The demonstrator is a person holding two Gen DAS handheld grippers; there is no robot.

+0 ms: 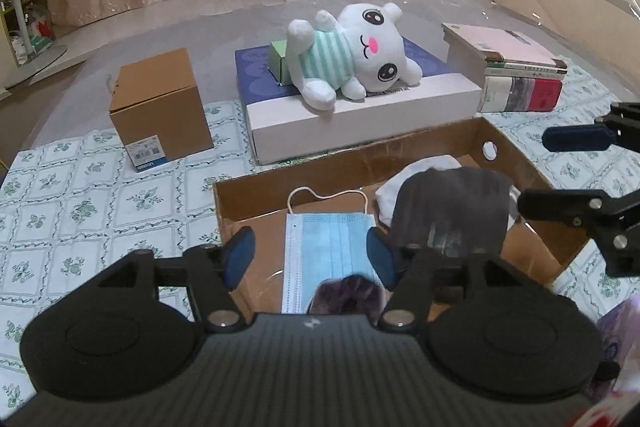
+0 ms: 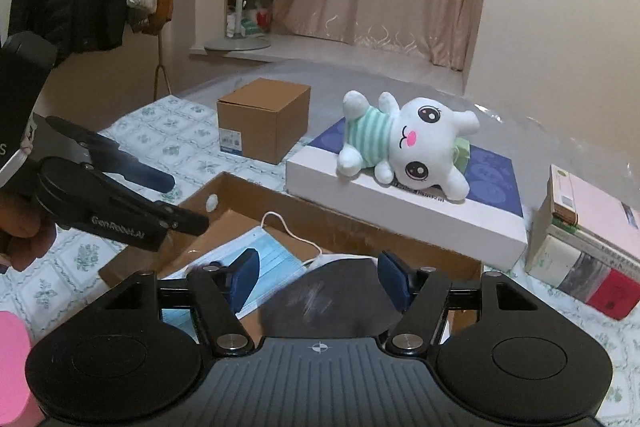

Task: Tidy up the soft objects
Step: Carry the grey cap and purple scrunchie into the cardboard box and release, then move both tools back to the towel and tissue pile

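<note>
A shallow cardboard tray holds a blue face mask, a dark grey cloth and a white cloth under it. A white plush toy in a green striped shirt lies on a flat white and blue box behind the tray. My left gripper is open and empty above the mask. My right gripper is open and empty above the grey cloth.
A brown cardboard cube stands at the back left on the flowered tablecloth. A stack of books stands at the right. A small green box sits behind the toy. Curtains and coats hang beyond.
</note>
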